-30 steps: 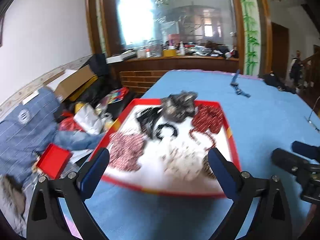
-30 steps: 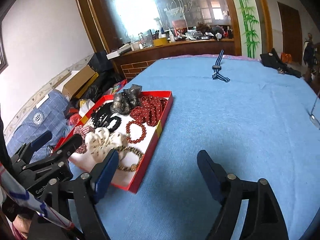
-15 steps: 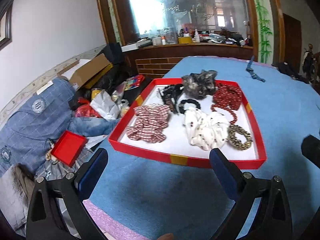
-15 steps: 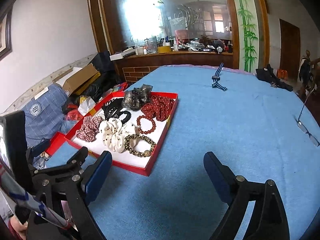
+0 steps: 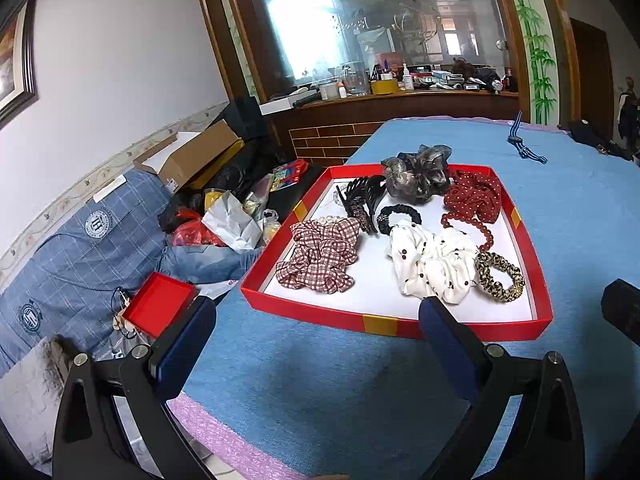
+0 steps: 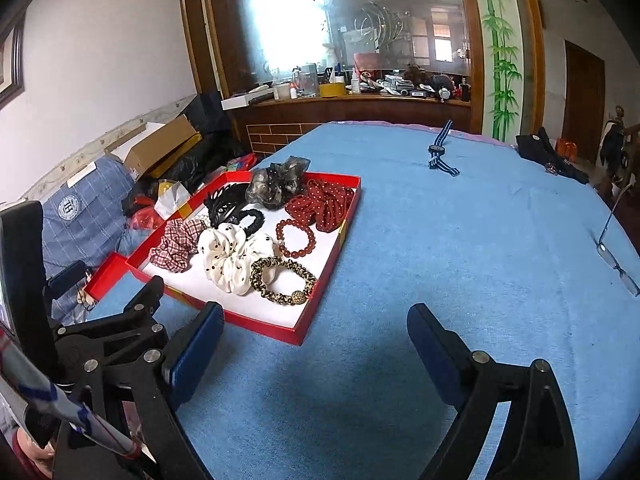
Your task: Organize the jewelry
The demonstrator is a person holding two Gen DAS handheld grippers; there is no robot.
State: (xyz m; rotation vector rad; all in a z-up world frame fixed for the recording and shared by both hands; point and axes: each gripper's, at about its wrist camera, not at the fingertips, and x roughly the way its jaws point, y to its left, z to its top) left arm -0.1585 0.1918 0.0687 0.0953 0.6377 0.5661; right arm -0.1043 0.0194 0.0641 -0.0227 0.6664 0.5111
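Covering nearly everything in both views is a broad table under a blue woven cloth [image 6: 460,260]; near its left edge rests a shallow red cardboard tray with a white floor [image 5: 400,322], and all the jewelry and hair pieces lie inside it; both tongs hang above bare cloth short of the tray, touching nothing; the left gripper [image 5: 316,334] stands with its jaws wide apart and empty, the tray's near wall showing between its blue pads; the right gripper [image 6: 316,336] is likewise spread wide with nothing between the jaws, the tray's near corner just off its left finger; within the tray, a white scrunchie with dark cherry dots [image 5: 432,264] sits at the middle front; a red-and-white checked scrunchie [image 5: 320,256] lies to its left; a grey sheer scrunchie [image 5: 418,176] and a dark red dotted scrunchie [image 5: 474,196] fill the far end; a black claw clip [image 5: 362,196] lies beside them; a leopard-print hair tie [image 6: 282,280] rests at the front right; a dark red bead bracelet [image 6: 296,238] lies just behind it.
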